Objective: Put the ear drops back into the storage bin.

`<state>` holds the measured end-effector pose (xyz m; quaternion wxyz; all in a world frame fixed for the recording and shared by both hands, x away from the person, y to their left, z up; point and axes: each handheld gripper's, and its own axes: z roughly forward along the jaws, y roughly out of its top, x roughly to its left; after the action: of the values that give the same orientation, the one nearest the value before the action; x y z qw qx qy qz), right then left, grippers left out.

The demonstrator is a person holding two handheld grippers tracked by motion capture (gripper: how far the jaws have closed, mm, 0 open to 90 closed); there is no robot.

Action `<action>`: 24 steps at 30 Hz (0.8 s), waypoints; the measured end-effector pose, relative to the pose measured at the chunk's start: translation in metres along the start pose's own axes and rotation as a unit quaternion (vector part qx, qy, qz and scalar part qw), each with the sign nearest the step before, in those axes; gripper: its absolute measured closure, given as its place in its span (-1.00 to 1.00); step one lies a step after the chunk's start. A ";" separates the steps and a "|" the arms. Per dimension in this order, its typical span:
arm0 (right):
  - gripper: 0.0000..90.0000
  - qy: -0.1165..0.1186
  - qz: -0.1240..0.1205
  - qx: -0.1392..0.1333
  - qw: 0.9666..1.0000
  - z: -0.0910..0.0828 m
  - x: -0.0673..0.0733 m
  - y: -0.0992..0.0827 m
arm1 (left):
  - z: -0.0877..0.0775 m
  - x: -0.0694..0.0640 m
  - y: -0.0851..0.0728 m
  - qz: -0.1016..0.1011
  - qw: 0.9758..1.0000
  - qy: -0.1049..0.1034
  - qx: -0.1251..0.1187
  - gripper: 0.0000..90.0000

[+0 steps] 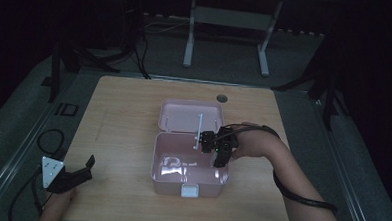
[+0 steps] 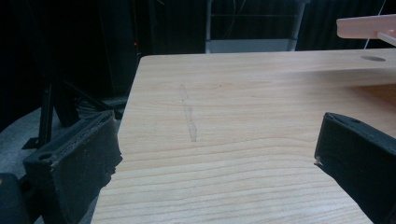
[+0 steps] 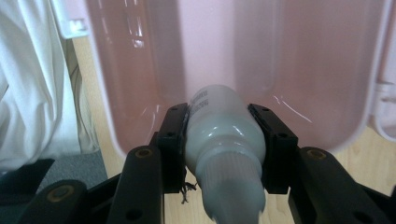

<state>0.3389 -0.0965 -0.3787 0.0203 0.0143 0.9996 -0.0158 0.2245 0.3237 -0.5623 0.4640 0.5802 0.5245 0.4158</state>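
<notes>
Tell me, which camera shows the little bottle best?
The right gripper view: the small pale bottle sits clamped between the right gripper jaws over the pink box. In the high view, hand and gripper hide it.

A pink plastic box (image 1: 189, 173) sits open mid-bench (image 1: 122, 137), lid (image 1: 191, 115) laid back flat – a small whitish bottle (image 3: 219, 130) with ribbed cap is pinched in the right claw (image 3: 224, 140) over its interior

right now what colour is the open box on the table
Pink box, clearest in the high view.
</notes>
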 end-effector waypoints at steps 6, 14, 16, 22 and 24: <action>0.32 0.000 0.007 0.000 1.000 0.021 -0.005 0.006 | 0.000 0.000 0.000 0.000 1.000 0.000 0.000 -0.99; 0.32 -0.003 0.006 0.000 1.000 0.044 -0.011 0.012 | 0.000 0.000 0.000 0.000 1.000 -0.001 0.000 -0.99; 0.32 -0.005 0.003 0.006 1.000 0.051 -0.011 0.013 | 0.000 0.000 0.000 0.000 1.000 -0.001 0.000 -0.99; 0.32 0.002 0.003 0.015 1.000 0.068 -0.015 0.017 | 0.000 0.000 0.000 0.001 1.000 -0.001 0.000 -0.99; 0.32 0.001 0.007 0.011 1.000 0.072 -0.016 0.018 | 0.000 0.000 0.000 0.001 1.000 -0.001 -0.001 -0.99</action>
<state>0.3579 -0.0811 -0.4509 0.0191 0.0217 0.9992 -0.0266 0.2246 0.3235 -0.5624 0.4647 0.5808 0.5234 0.4156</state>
